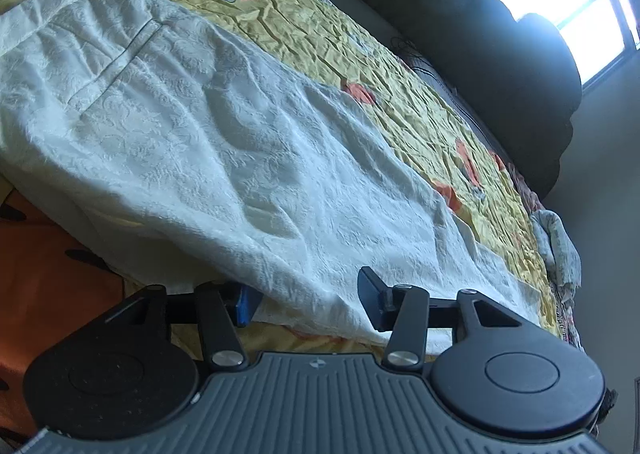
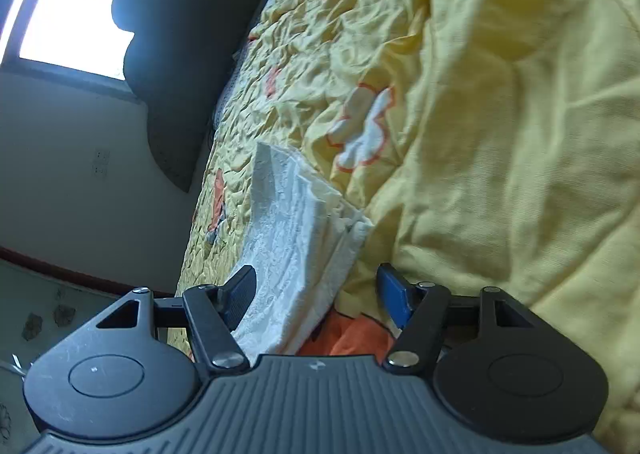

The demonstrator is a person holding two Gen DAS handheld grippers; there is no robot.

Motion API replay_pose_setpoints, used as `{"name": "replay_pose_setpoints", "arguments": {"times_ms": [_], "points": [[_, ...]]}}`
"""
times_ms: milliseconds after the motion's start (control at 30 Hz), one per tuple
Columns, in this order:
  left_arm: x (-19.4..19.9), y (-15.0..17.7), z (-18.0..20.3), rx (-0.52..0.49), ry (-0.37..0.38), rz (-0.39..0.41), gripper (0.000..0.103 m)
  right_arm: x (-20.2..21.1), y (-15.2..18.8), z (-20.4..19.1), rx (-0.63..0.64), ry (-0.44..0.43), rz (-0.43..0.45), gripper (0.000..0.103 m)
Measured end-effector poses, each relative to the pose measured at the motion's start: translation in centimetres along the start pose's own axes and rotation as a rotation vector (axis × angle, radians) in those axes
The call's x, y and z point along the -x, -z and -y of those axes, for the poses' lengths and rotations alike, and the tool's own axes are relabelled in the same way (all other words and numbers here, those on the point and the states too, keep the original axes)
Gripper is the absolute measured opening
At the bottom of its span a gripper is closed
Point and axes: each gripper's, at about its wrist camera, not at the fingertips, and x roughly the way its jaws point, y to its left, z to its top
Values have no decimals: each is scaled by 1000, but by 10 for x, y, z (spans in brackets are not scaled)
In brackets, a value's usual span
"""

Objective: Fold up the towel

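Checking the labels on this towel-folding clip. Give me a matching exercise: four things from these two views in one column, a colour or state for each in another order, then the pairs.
Things:
1. towel
2. bedspread
3. headboard
4. left gripper

Colour or state:
A. dark grey, against the wall under the window
B. jaws apart, the towel's near edge between them
C. white, spread out and wrinkled
D. yellow with orange patches

Pairs: 1-C, 2-D, 3-A, 4-B
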Motion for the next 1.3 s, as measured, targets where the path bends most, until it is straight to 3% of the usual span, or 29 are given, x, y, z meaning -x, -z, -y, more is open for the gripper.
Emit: {"name": "replay_pose_setpoints", "arguments": {"times_ms": [167,400,467,500,533,667,767,800,833,867,933,1033,1100,1200,1300], "points": [[16,10,-11,66,61,5,58,-19,-3,-11,24,3,1,68],[37,52,-63,514,139,76,61,-24,15,-16,97,-9,77,66],[37,51,-68,582,141,103,61,-29,15,-18,71,35,70,38],[36,49,-69,612,134,118,62,-33,14,-19,63,56,63,8],[37,46,-69,639,121,134,65,-33,12,-22,71,44,84,8],[42,31,-67,654,48,201,73,-22,3,-55,141,-46,127,8],[36,26,-72,650,47,270,70,-34,-4,-60,168,8,91,8],[35,23,-72,625,14,281,49,-39,-7,-58,165,35,74,8],[33,20,-71,599,-52,261,15,-38,-8,-57,158,34,76,8],[32,19,-73,601,-84,239,15,-31,-9,-56,147,3,86,8],[34,21,-78,631,-65,225,16,-21,-8,-51,124,-45,104,8],[32,16,-81,601,-64,218,16,-34,-6,-19,84,63,54,8],[31,16,-81,583,-66,216,15,-34,-1,-7,55,38,65,8],[28,10,-82,534,-39,190,23,-34,-1,-1,19,6,65,8],[38,7,-96,565,-6,201,31,-34,-3,6,-21,-1,53,10]]}}
